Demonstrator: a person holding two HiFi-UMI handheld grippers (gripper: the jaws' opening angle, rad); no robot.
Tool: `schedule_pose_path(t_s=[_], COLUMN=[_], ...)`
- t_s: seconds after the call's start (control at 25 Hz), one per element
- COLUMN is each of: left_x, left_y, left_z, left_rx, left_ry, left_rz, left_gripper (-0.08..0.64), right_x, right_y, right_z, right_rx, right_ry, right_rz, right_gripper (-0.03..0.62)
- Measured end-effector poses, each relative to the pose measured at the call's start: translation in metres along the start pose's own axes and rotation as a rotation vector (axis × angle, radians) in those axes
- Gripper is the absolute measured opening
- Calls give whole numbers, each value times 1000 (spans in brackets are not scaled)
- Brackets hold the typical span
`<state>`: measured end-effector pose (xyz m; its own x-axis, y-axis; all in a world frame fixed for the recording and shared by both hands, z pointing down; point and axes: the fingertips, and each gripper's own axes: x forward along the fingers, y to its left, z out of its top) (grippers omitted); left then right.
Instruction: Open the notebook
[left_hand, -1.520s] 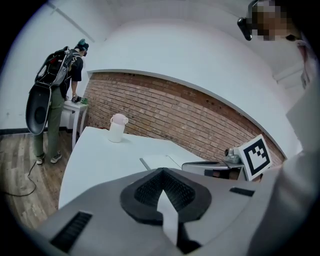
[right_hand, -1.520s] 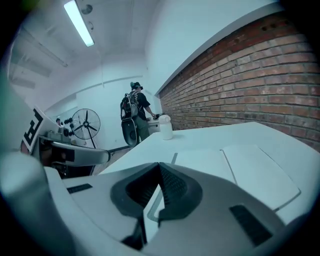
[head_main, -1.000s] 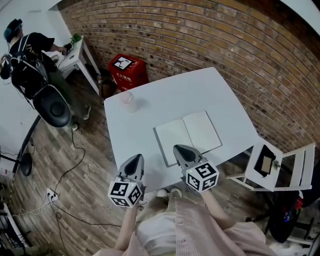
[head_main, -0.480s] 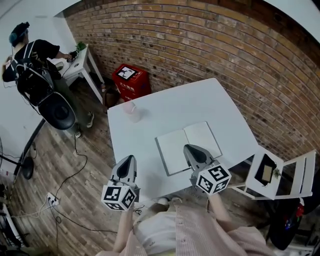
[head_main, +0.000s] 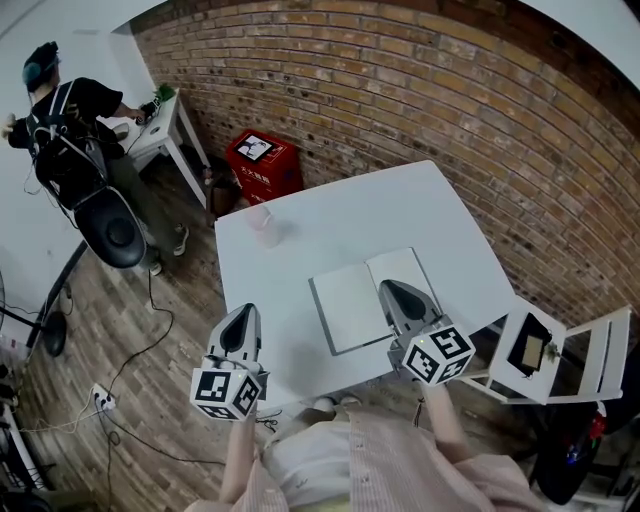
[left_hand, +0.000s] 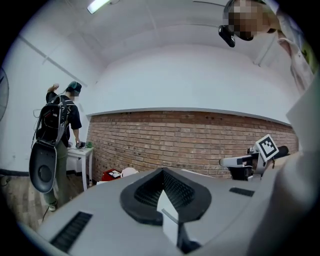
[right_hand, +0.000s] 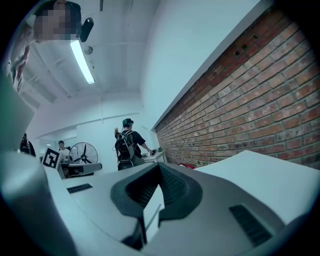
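Here, a small translucent pink cup (head_main: 262, 222) stands near the upper-left corner of the white square desk (head_main: 340, 200); its contents cannot be made out. A red box with a printed top (head_main: 262, 158) sits on the floor above it in the frame, against the brick wall (head_main: 420, 90). The white-paged notebook (head_main: 350, 300) lies open and flat at the desk's lower middle.

The right hand-held gripper (head_main: 390, 288) has its jaws pressed together on nothing, and its tip overlaps the notebook's lower edge in the head view. The left hand-held gripper (head_main: 243, 314) is likewise closed and empty. It is at the desk's lower-left edge, apart from the notebook.

A person (head_main: 75, 105) wearing a black backpack stands at the upper left by a small white table (head_main: 160, 120). A white folding chair (head_main: 560, 345) stands at the lower right.
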<state>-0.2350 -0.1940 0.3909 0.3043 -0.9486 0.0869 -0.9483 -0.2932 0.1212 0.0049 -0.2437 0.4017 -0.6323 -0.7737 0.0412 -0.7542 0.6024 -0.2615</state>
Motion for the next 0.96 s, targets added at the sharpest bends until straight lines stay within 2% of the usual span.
schedule_pose_path(t_s=[0.36, 0.56, 0.96], left_x=[1, 1, -3], left_y=[-2, 0, 0], left_z=[-4, -5, -12], left_rx=[23, 20, 20], left_ry=[20, 26, 34], left_rz=[-5, 3, 19], left_gripper=[-8, -8, -8], right_x=[-4, -6, -10], right_y=[-6, -9, -16], right_z=[0, 2, 0], right_rx=[-31, -4, -12], right_ry=[7, -10, -9], right_rz=[-14, -16, -32], right_gripper=[3, 3, 3])
